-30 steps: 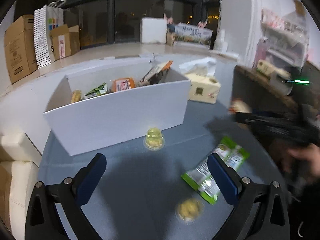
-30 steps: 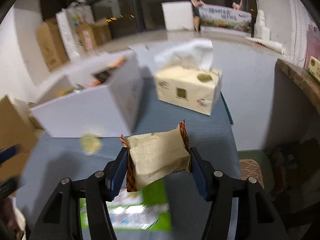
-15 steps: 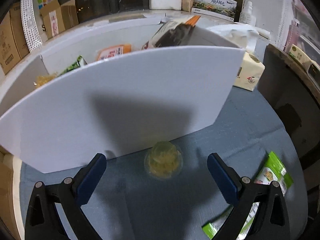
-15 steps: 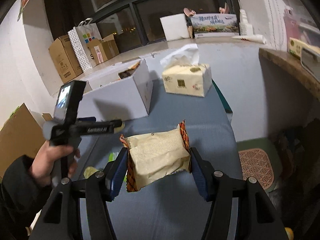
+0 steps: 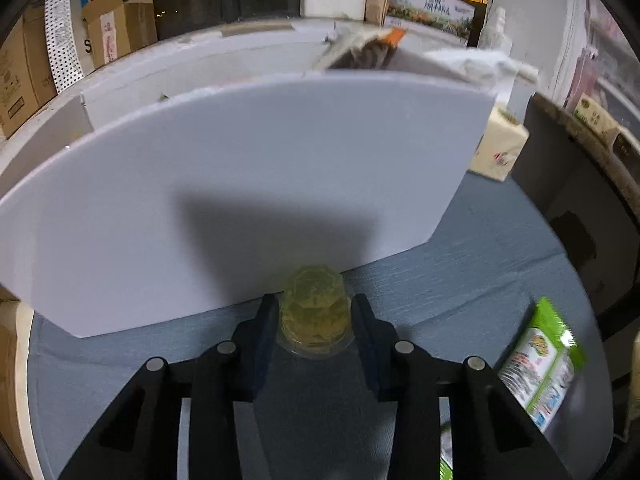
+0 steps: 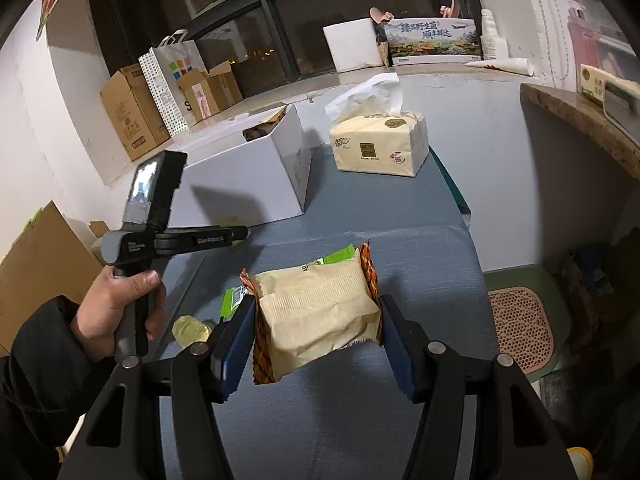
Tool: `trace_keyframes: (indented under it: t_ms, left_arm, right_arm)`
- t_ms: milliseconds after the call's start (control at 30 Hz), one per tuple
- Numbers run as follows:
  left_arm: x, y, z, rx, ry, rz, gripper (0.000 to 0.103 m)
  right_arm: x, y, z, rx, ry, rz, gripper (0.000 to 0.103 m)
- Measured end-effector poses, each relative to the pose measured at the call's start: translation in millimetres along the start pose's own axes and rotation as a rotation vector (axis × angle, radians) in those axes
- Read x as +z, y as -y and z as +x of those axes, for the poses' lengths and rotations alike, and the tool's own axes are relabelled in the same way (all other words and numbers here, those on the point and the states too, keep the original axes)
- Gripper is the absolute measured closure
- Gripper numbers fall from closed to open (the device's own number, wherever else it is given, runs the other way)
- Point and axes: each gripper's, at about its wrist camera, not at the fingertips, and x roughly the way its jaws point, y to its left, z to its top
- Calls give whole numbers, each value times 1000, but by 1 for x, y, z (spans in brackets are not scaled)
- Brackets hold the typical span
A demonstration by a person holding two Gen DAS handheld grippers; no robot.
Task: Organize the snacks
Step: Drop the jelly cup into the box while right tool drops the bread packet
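Observation:
My left gripper (image 5: 315, 312) is shut on a small clear jelly cup (image 5: 314, 312) with yellow filling, on the grey-blue table right in front of the white snack box (image 5: 240, 184). My right gripper (image 6: 316, 320) is shut on a beige snack packet (image 6: 316, 312) with orange crimped ends and holds it above the table. The left gripper (image 6: 240, 234) also shows in the right wrist view, held low by a hand beside the white box (image 6: 248, 176). A second jelly cup (image 6: 191, 329) and a green snack packet (image 5: 540, 364) lie on the table.
A tissue pack (image 6: 380, 146) stands right of the white box. Snack bags stick up out of the box (image 5: 360, 50). Cardboard boxes (image 6: 132, 116) and a dotted paper bag (image 6: 170, 80) line the back ledge. A brown counter edge (image 6: 580, 120) runs along the right.
My left gripper moved forward to the jelly cup by the box and closed on it. My right gripper kept its hold on the beige packet and pulled back, higher above the table.

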Motion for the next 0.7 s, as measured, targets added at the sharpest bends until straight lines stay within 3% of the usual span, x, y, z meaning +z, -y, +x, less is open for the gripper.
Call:
trace_keyframes:
  t_ms: [233, 533, 700]
  left_arm:
    - [-12, -15, -73, -86, 132, 9, 61]
    - [-31, -51, -180, -111, 310, -31, 61]
    - [-12, -78, -188, -110, 345, -75, 61]
  right_arm:
    - [-1, -13, 5, 27, -9, -7, 39]
    - [14, -60, 21, 103, -16, -88, 39]
    - [42, -91, 31, 149, 5, -144, 39]
